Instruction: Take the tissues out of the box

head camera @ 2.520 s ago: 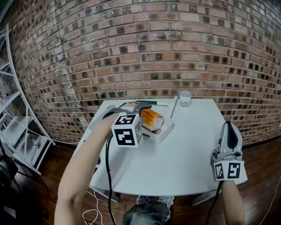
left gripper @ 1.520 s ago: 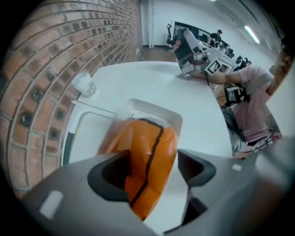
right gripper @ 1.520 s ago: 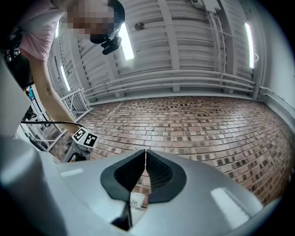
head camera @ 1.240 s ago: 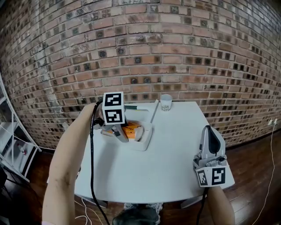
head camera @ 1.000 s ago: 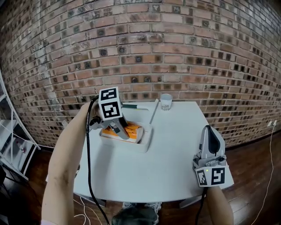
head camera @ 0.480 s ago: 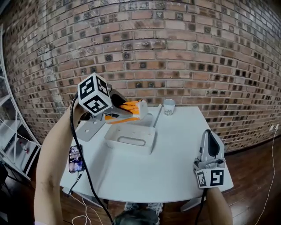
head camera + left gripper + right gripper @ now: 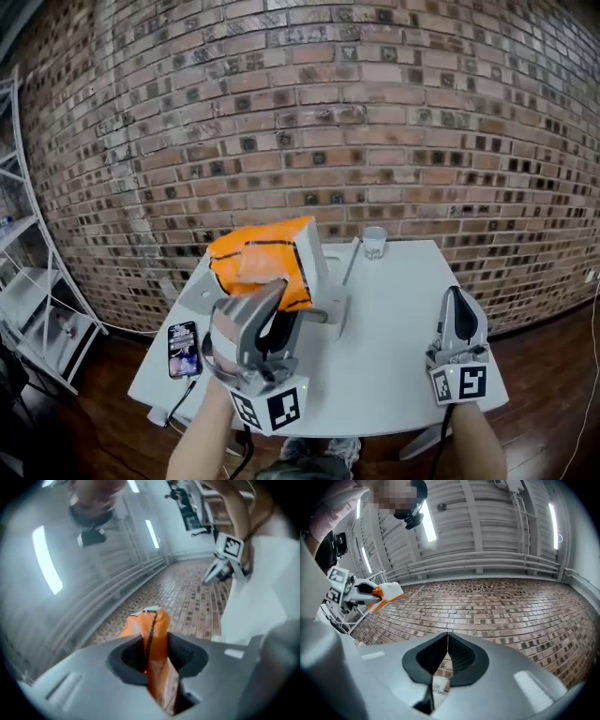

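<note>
Left gripper view: left gripper (image 7: pixel 151 660) jaws are pinching the orange pack (image 7: pixel 153 626) between them. Right gripper (image 7: pixel 447 654) jaws are sitting pressed together, empty.

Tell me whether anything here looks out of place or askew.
Only the orange pack: it hangs tilted above the table, pinched by its edge in the left gripper's fingers. The cup stands upright; nothing looks spilled.
</note>
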Tool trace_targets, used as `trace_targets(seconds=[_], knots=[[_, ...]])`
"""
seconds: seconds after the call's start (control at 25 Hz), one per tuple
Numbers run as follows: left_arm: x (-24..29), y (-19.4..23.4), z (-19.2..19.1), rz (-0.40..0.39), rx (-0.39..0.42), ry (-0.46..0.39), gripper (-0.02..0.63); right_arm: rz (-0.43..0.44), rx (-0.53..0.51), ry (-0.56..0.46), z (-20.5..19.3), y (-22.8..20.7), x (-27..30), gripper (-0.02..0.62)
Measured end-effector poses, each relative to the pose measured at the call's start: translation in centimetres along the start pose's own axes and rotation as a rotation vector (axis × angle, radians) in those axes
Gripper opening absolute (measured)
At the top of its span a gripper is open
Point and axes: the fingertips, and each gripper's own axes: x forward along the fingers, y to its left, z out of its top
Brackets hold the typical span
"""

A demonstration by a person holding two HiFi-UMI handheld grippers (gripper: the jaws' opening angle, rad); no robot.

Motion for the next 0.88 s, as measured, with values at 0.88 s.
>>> trace_targets(seconds=[0.88], knots=[[-1.4,-8.7,0.7,0.069,0.209,-0.001,0.121,-0.006,0.011,0.005,-0.6,-1.3,-1.1,0.002]])
